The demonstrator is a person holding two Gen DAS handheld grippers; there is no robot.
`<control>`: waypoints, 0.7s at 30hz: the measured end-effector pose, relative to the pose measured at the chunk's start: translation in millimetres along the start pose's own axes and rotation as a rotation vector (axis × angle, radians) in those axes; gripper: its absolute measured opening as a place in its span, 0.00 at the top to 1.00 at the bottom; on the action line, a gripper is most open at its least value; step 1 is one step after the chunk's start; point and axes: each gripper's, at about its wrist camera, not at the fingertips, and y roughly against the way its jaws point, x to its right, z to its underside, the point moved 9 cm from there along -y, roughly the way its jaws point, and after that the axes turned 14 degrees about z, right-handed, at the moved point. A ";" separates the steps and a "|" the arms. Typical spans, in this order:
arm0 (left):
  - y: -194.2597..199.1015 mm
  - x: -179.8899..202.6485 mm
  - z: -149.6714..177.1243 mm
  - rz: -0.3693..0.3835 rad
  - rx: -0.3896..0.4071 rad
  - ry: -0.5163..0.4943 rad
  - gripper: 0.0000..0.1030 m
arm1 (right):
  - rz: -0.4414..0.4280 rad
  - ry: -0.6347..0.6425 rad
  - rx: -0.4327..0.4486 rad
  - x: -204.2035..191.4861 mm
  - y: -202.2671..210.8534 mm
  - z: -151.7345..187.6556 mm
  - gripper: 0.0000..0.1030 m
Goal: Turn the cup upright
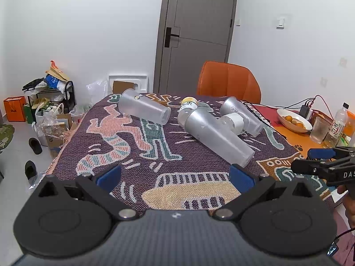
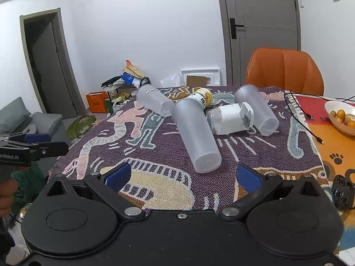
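Patterned tablecloth (image 2: 233,177) carries three frosted cups on their sides, the nearest cup (image 2: 197,137) just ahead of the spread, empty right gripper (image 2: 182,175) and left gripper (image 1: 175,175); risk: it rolls into the white jar (image 2: 230,119) alongside if nudged.

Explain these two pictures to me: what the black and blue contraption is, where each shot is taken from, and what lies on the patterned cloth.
No robot here: a person carries a handheld two-finger gripper in each hand, each with a camera looking along its fingers. One picture comes from the left gripper, the other from the right gripper. Both are open and hold nothing. On the patterned cloth three frosted plastic cups lie on their sides: the left cup, the middle cup and the right cup. Among them lie a yellow-capped bottle and a white-labelled jar.
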 end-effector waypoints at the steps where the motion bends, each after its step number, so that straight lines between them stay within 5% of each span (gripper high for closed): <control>1: 0.0 0.3 -0.2 0.000 0.000 0.000 0.00 | 0.001 -0.001 0.001 0.4 0.1 0.1 0.00; 21: -5.1 -4.2 2.6 0.015 -0.007 0.020 0.00 | 0.005 -0.019 -0.005 5.9 -2.4 1.6 0.00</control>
